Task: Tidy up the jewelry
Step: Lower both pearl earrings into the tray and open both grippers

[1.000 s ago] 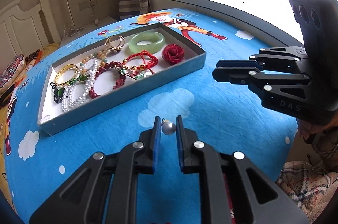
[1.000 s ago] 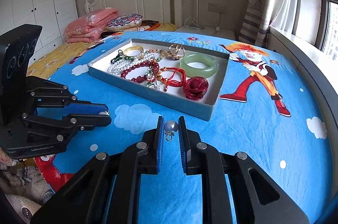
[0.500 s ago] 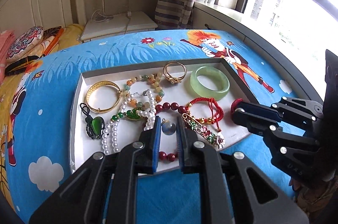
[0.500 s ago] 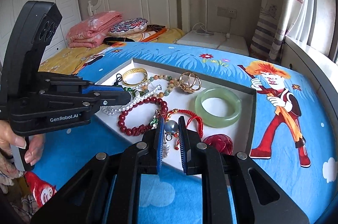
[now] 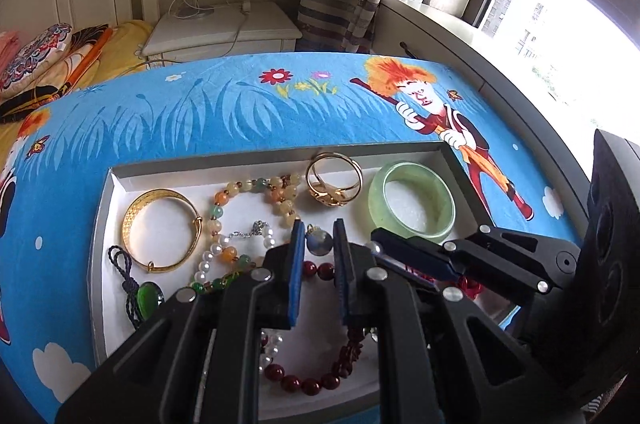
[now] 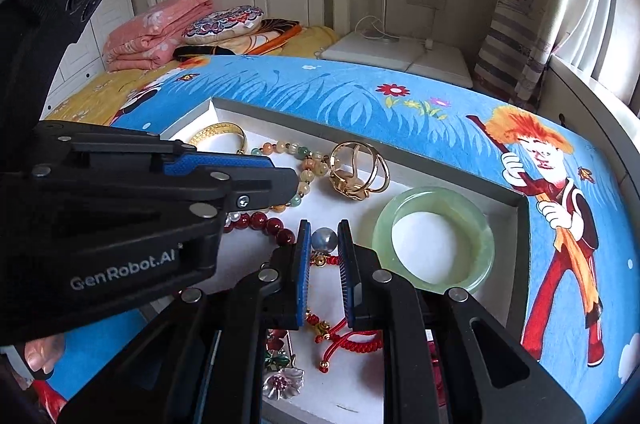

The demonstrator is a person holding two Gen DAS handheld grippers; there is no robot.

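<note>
Two grey pearl earrings are in your grip, one per gripper. Your left gripper [image 5: 316,244] is clenched on one pearl earring [image 5: 319,243], and your right gripper [image 6: 324,240] is clenched on the other pearl earring [image 6: 324,239]; each bead sits pinched between blue pads, held above the tray [image 5: 100,207].

One shallow grey tray with a white floor lies on the blue cartoon bedspread [image 5: 200,119], and both grippers hang over its middle, side by side and close together.

Count what lies in the tray:
- one gold bangle [image 5: 162,230] at the left end
- one gold open-work ring [image 5: 334,179] near the far wall
- one pale green jade bangle [image 5: 412,201] at the right end, flat on the floor
- one strand of orange and green beads [image 5: 248,189] between the gold bangle and the ring
- one string of white pearls [image 5: 208,258] with a small silver clasp
- one dark red bead bracelet [image 5: 312,382] toward the near wall, partly under your left gripper
- one green pendant on a dark cord [image 5: 146,298] in the near left corner
- one red cord bracelet [image 6: 348,338] under your right gripper
- one flower brooch [image 6: 284,380] near the front wall

How many more pieces the grippers hide, you cannot tell.

One hand [image 6: 42,354] shows at the lower left of the right wrist view, below the left gripper's body.
</note>
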